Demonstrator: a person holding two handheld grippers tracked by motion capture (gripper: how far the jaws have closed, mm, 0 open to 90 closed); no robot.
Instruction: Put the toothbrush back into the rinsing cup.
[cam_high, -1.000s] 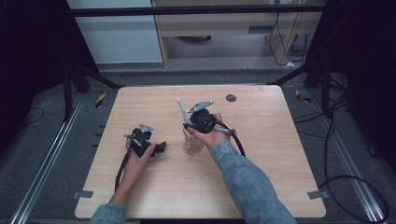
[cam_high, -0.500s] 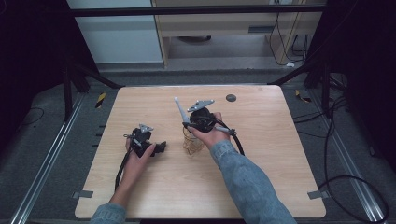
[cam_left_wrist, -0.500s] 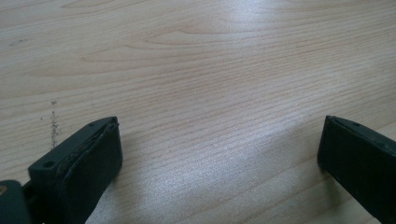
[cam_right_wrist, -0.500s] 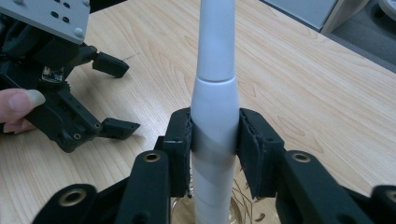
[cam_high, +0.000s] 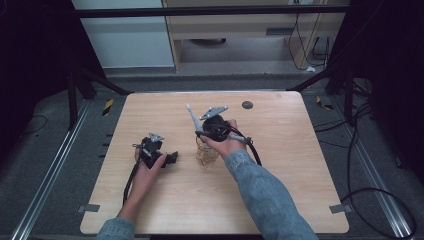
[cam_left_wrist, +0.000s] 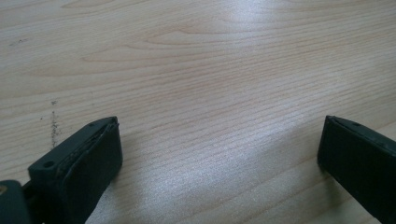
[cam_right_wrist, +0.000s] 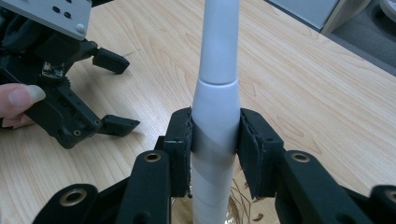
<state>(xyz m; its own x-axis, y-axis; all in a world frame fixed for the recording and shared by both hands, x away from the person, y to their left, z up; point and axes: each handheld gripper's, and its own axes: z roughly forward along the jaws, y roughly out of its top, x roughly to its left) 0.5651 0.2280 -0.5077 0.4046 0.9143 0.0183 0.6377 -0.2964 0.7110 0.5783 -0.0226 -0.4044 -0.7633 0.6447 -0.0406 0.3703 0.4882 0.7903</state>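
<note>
Right hand-held gripper (cam_right_wrist: 215, 140) clamps a white whisk handle (cam_right_wrist: 217, 93), upright over the wire loops (cam_high: 205, 154) resting on the surface (cam_high: 300, 165). Beyond it, the left hand-held gripper (cam_right_wrist: 116, 93) rests with jaws spread, holding nothing.

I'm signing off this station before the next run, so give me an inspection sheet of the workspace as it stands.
Surface: light wooden table, dark round spot near the far edge.
Job's things: white-grey handled tool, upright, its lower end in a pale wiry bundle; what kind of tool it is cannot be told.
Clutter: nothing seen.
Grippers: right hand-held gripper shut on the tool's handle; left hand-held gripper open over bare wood, nothing between its jaws.
Cables: one black cable trails from the right gripper, another from the left.
Surroundings: dark floor with loose cables, pale cabinets behind.
</note>
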